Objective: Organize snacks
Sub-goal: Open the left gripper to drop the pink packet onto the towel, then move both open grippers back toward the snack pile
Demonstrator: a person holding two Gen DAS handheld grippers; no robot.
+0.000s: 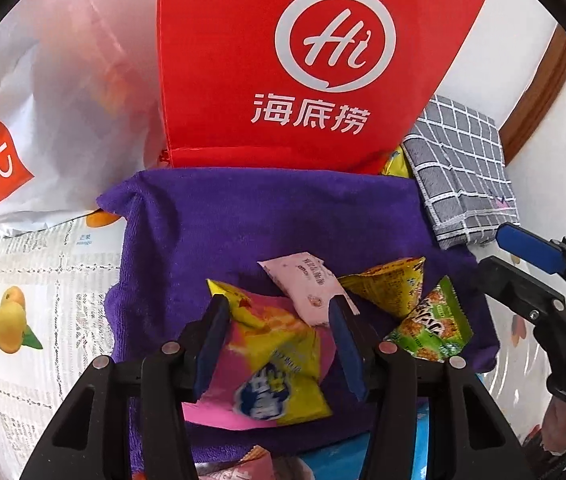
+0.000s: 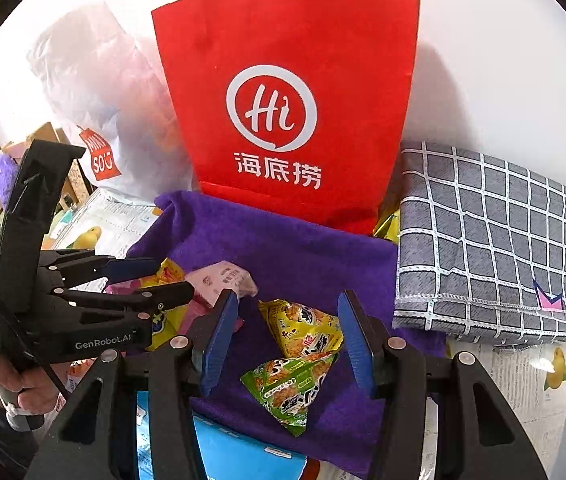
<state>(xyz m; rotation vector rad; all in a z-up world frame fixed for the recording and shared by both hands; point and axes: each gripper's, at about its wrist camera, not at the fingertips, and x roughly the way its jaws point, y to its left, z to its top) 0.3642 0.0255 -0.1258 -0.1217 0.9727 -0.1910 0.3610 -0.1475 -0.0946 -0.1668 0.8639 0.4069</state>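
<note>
Straddling pink-yellow snack (image 1: 271, 364), left hand-held gripper (image 1: 279, 344) apart; right hand-held gripper (image 2: 287, 344) apart over green snack (image 2: 295, 388).

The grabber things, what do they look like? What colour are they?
Both the left gripper and the right gripper are black plastic with silver rivets and flat blue pads on the fingers. The left one carries white "GenRobot.AI" lettering and a thin black cable.

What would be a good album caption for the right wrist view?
Open right tongs hover over yellow and green snack packets on a purple towel, red bag behind.
</note>
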